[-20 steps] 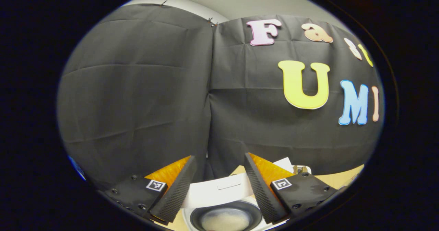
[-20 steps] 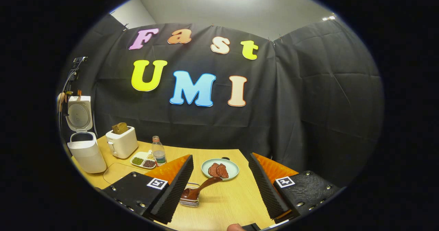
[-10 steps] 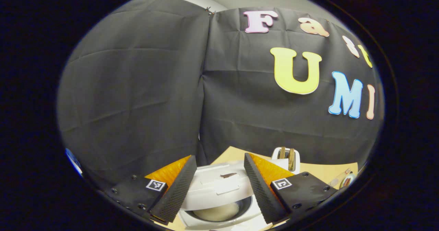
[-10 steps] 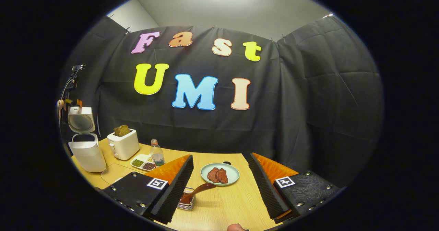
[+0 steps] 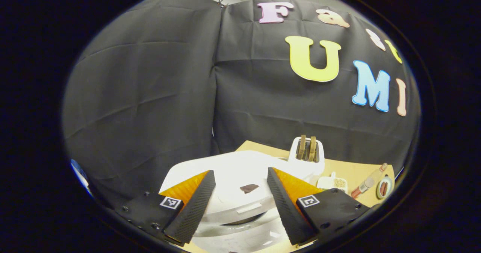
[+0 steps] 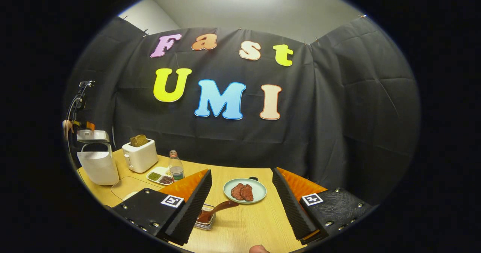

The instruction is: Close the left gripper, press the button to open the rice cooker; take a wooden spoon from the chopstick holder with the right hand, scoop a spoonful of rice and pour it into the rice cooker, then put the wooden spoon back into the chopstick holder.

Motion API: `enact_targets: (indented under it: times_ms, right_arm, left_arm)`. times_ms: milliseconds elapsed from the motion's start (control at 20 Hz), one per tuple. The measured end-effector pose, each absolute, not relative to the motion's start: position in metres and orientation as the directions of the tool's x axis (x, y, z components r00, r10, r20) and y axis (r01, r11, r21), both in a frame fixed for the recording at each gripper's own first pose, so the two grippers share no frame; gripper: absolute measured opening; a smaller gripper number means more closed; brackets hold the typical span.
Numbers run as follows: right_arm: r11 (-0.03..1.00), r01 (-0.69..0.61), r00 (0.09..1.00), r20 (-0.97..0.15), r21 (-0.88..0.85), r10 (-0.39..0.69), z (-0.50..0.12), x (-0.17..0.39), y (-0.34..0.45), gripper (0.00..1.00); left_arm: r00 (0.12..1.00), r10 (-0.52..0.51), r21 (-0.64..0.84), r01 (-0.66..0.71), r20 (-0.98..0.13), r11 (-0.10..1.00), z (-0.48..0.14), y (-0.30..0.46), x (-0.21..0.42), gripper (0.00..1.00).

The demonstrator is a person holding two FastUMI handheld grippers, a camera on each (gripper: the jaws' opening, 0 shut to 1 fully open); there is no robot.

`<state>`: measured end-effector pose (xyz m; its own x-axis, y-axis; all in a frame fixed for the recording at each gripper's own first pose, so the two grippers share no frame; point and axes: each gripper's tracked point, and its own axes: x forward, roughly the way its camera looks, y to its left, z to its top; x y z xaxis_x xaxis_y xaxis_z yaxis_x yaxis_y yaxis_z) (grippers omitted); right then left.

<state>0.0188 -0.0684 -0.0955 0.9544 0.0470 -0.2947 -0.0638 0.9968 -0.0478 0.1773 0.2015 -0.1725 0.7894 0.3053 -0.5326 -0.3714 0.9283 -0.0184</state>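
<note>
Evidently the step in hand was lowering the white plastic rice cooker lid [image 5: 240,174], best pushed down squarely until it latched. Over it hung the left gripper [image 5: 240,208], fingers apart and empty. Across the table, the right gripper [image 6: 242,208], also spread, held nothing above the brown wooden spoon [image 6: 218,210] in its dish.

Wooden table [image 6: 248,226]: rice cooker [image 6: 98,166], toaster [image 6: 140,155], plate [image 6: 245,191].
</note>
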Motion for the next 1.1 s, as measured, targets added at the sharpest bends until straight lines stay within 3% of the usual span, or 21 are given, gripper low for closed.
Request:
enact_targets:
  times_ms: [1100]
  right_arm:
    - [0.997, -0.068, 0.954, -0.295, -0.035, 0.055, -0.094, 0.017, -0.041, 0.98]
  left_arm:
    - [0.706, 0.228, -0.002, -0.309, -0.670, 0.951, -0.246, 0.172, 0.144, 0.99]
